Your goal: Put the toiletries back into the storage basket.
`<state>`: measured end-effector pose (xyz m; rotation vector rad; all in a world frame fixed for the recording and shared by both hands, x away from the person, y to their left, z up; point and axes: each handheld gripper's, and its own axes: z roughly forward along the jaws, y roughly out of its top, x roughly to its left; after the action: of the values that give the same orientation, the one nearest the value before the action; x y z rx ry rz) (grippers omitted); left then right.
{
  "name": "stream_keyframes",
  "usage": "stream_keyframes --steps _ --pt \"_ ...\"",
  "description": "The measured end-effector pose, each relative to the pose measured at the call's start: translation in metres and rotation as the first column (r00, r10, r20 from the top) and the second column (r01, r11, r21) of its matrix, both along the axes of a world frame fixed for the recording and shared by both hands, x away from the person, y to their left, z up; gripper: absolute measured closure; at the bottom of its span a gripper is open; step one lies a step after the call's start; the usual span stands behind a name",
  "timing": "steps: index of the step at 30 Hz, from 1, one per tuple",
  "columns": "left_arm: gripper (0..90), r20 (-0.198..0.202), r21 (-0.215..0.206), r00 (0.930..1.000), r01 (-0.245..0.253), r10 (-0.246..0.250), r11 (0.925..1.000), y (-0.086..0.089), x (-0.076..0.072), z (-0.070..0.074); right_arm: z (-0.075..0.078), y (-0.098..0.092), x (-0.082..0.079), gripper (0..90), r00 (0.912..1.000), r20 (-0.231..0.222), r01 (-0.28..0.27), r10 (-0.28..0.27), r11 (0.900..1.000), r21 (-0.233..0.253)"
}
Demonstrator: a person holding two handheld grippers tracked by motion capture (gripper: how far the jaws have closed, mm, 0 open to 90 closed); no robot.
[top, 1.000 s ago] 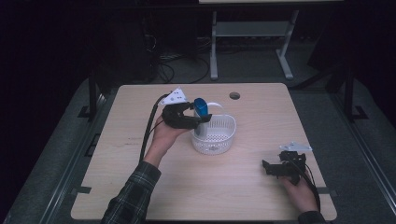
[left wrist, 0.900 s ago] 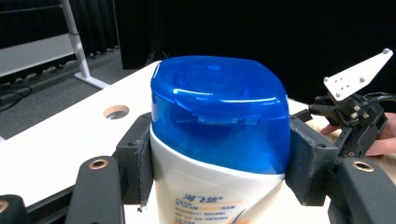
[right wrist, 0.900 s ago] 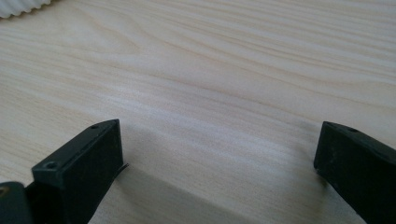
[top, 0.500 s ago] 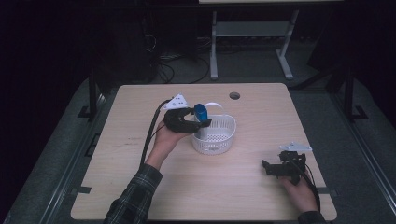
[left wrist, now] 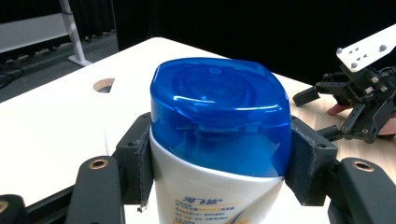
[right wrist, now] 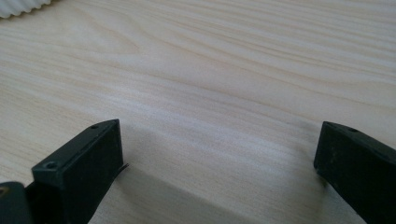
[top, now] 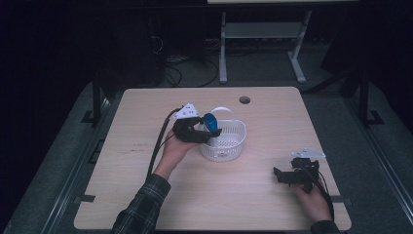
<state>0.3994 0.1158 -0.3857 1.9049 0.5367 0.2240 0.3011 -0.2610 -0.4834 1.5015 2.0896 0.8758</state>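
One bottle (left wrist: 219,140), blue cap forward, sits clamped between the left gripper (top: 207,132)'s jaws, its long axis running out along them over the white basket (top: 229,146) just below. Well apart, the right gripper (top: 282,176) rests on the worktop (top: 272,122), jaws wide and empty.

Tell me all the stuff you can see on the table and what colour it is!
Shampoo bottle: one, white with a blue cap, clamped between the left gripper's pads, over the basket's near-left rim.
Basket: one, white with holes, middle of the table.
Table: one, pale wood, with a round hole near its far edge.
Left gripper: one, black, shut on the bottle beside the basket.
Right gripper: one, black, jaws apart, at the near right of the table.
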Motion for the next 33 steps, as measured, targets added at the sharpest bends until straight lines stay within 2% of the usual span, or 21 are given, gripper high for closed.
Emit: stream_keyframes --steps 9,17,30,33 --pt "35.6 -0.006 0.010 1.0000 -0.003 0.003 0.9999 0.0000 -0.0022 -0.0071 0.0000 0.0000 0.0000 0.7 1.0000 0.000 0.000 0.000 1.000 0.000" --pt "35.6 -0.003 0.018 1.0000 -0.001 0.001 0.9998 -0.0011 -0.0034 -0.0078 0.0001 0.0000 -0.0001 0.7 1.0000 0.000 0.001 -0.001 1.000 0.000" --pt "35.1 0.003 0.019 1.0000 -0.004 0.004 0.9998 0.0017 -0.0080 -0.0079 0.0001 0.0001 -0.0002 0.7 1.0000 -0.001 0.000 0.000 1.000 0.001" --pt "34.5 0.000 0.006 1.0000 -0.008 0.008 0.9999 0.0031 -0.0090 -0.0085 0.0001 0.0000 -0.0001 0.7 1.0000 0.000 0.000 0.000 1.000 0.000"
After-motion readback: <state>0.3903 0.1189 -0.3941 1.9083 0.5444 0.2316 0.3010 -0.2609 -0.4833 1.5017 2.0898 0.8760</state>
